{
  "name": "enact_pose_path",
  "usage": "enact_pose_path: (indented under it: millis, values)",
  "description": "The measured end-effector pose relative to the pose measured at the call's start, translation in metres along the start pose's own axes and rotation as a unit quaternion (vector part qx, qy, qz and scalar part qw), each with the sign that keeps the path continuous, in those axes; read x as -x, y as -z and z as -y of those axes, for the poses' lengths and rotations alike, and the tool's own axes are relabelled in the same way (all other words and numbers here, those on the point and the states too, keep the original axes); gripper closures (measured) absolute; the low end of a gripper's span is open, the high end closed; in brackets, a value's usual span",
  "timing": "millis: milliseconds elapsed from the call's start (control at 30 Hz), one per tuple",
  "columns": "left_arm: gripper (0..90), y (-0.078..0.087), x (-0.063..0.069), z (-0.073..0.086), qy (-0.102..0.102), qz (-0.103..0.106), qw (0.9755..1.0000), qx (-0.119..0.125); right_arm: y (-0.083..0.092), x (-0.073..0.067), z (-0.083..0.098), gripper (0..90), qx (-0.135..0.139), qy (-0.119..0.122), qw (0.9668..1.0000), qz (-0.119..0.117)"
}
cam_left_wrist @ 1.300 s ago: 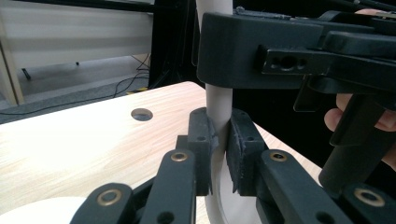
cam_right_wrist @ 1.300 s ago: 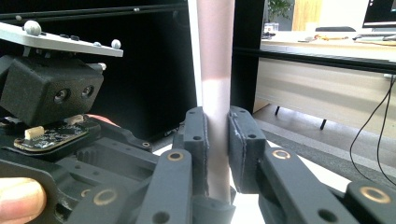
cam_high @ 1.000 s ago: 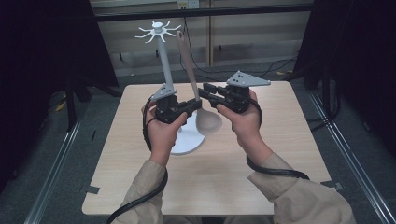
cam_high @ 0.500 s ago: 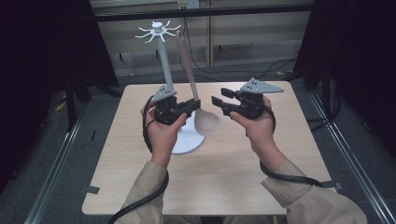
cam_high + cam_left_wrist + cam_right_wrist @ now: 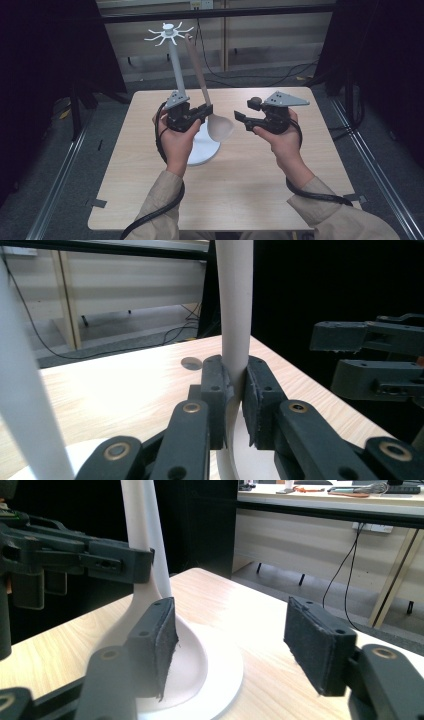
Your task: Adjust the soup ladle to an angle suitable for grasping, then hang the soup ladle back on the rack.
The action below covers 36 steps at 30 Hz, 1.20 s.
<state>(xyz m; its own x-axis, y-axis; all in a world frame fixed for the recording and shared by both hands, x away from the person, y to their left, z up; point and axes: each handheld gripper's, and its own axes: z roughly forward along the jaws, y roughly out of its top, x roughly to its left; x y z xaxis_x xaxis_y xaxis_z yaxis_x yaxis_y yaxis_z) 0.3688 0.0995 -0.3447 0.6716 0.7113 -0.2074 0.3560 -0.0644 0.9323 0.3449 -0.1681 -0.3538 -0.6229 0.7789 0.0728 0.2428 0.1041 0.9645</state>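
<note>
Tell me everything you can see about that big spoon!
The spoon is pale beige with a matte look, maybe wood or plastic. It has a long thin handle and a rounded bowl. It stands nearly upright, bowl down, handle leaning toward the white stand. The left tongs are shut on its handle just above the bowl. The bowl hangs above the stand's round base.
</note>
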Motion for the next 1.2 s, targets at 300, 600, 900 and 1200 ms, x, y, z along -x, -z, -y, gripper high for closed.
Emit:
enact_pose_path:
  millis: [300, 600, 900, 1200]
  values:
    - [79.7, 0.0, -0.009, 0.0, -0.012, -0.002, 0.9999, -0.004, 0.003, 0.0, 0.008, 29.5, -0.016, 0.002, 0.9999, 0.0]
    - [78.2, 0.0, -0.019, -0.001, -0.023, -0.014, 0.9996, -0.008, 0.007, 0.004, 0.014, 26.6, -0.026, 0.007, 0.9996, 0.002]
    - [76.2, 0.003, -0.023, 0.0, -0.018, -0.015, 0.9997, -0.007, 0.008, 0.006, 0.022, 24.0, -0.035, 0.005, 0.9994, 0.005]
    - [63.8, 0.003, -0.022, -0.001, -0.026, -0.005, 0.9996, -0.011, 0.013, 0.008, 0.022, 23.0, -0.035, 0.003, 0.9993, 0.009]
